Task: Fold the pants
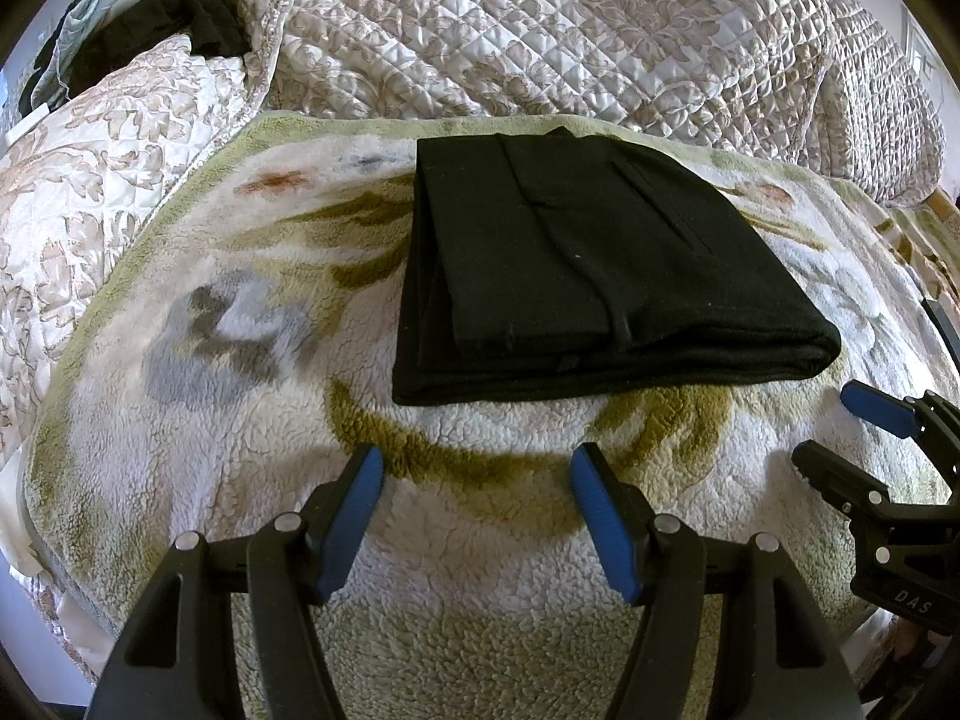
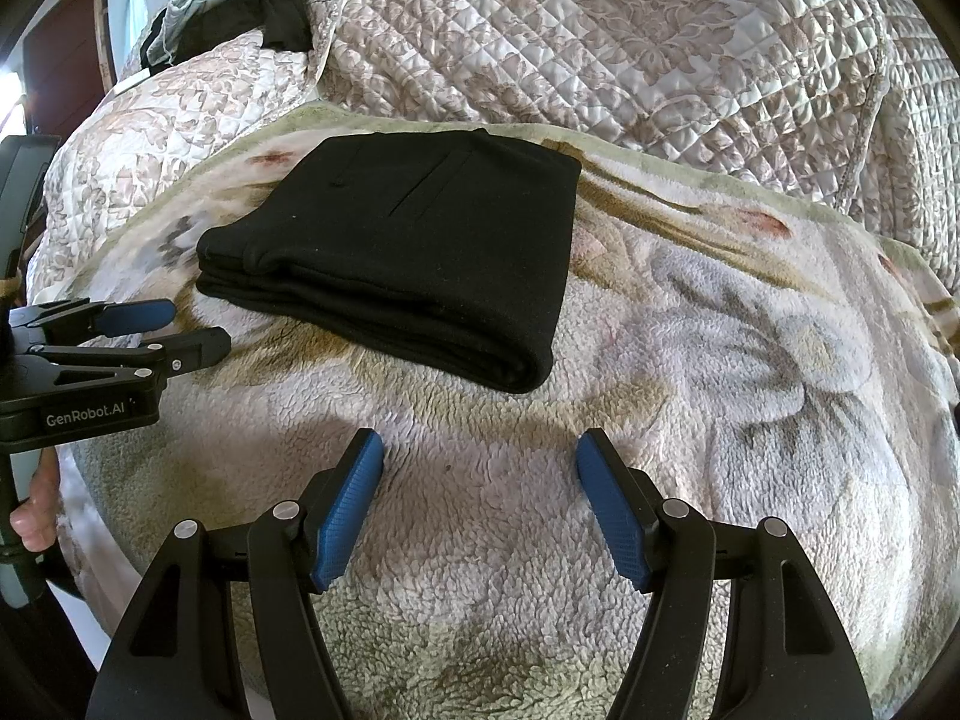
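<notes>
Pants (image 1: 600,276) folded, lying on fleece blanket (image 1: 240,540) | your left gripper (image 1: 477,468) spread wide, empty | your right gripper (image 2: 480,456) spread wide, empty, both short of pants.

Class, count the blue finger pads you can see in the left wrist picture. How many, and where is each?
3. Two belong to the left gripper, bottom centre: left pad and right pad. One shows on the right gripper at the right edge; its partner pad faces away.

Black pants (image 1: 600,264), floral fleece blanket (image 1: 240,420), blue-padded tongs (image 1: 477,468).
</notes>
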The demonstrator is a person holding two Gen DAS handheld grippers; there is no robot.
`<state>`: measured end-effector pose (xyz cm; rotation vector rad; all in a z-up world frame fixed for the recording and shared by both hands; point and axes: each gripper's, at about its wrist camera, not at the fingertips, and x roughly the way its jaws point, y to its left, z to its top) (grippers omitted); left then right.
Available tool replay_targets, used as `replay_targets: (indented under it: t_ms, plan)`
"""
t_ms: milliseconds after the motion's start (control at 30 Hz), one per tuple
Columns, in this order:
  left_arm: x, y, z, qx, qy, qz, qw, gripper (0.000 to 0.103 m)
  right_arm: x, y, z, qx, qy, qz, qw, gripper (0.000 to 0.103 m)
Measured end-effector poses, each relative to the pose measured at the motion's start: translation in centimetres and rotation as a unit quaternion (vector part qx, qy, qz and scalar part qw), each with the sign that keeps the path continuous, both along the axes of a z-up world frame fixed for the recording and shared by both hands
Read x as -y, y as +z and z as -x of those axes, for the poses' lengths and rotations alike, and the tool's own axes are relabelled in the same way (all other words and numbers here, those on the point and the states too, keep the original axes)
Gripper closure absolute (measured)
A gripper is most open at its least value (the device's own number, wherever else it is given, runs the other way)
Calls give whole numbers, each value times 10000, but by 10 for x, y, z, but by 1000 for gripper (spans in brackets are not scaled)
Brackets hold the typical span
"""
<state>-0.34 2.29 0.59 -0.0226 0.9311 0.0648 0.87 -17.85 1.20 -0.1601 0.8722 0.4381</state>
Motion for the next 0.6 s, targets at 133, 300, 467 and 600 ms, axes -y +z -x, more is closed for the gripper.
replay_targets:
  t_ms: [133, 300, 467, 600]
  plan:
    - [0, 0, 0, 1, -1, 1, 10000, 35, 0, 0, 0, 3, -1, 1, 10000, 35]
    - [0, 0, 0, -1, -1, -3, 10000, 35, 0, 0, 0, 8, -4, 4, 10000, 35]
    - [0, 0, 0, -3, -4, -6, 10000, 35, 0, 0, 0, 14, -5, 5, 10000, 35]
    - [0, 0, 0, -7, -8, -14, 10000, 35, 0, 0, 1, 16, -6, 7, 10000, 35]
